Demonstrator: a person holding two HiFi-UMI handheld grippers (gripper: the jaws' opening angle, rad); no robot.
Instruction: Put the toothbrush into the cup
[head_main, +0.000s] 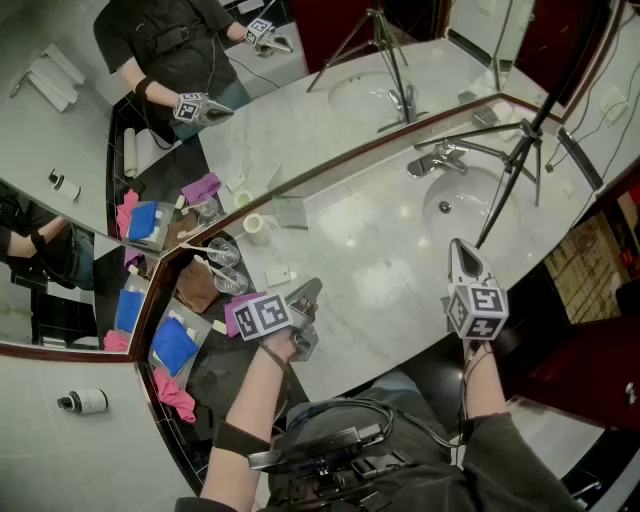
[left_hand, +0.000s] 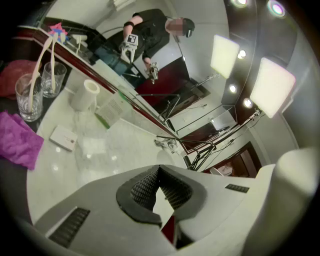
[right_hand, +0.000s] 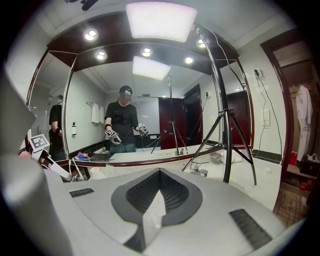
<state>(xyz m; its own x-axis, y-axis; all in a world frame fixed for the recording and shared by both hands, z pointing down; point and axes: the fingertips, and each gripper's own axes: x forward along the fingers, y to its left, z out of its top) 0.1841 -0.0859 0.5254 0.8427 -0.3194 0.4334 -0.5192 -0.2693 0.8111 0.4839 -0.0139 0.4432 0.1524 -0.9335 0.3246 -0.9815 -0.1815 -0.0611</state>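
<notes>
Head view: the left claw (head_main: 311, 291) hovers over the left part of the marble counter (head_main: 380, 250). The right claw (head_main: 459, 246) hangs in front of the sink basin (head_main: 470, 205). Neither carries anything. Two drinking glasses stand at the counter's left end by the mirror corner. A pale toothbrush (head_main: 212, 268) appears to lean out of the nearer cup (head_main: 232, 283), though it is small here. A toilet paper roll (head_main: 253, 224), a small white packet (head_main: 280, 275) and a purple cloth (head_main: 232, 314) lie around the glasses. A tripod (head_main: 520, 150) stands by the faucet (head_main: 440, 158).

Left gripper view: the left claw (left_hand: 159, 172) is fully closed, pads together with nothing between them. Off to its left the toothbrush (left_hand: 37, 75) stands tilted in the cup (left_hand: 25, 100), its upper end leaning toward the mirror. A second glass (left_hand: 52, 77) stands just beside the cup. I judge the task done, with at most a drawing back of the hands left. The purple cloth (left_hand: 20, 140), the packet (left_hand: 64, 137) and the roll (left_hand: 85, 95) sit near the cup but block nothing.

Right gripper view: the right claw (right_hand: 160, 175) is closed and empty, facing the mirror. The faucet (right_hand: 200, 170) and the tripod (right_hand: 225, 140) rise beyond it. The cup is too small here to read.
</notes>
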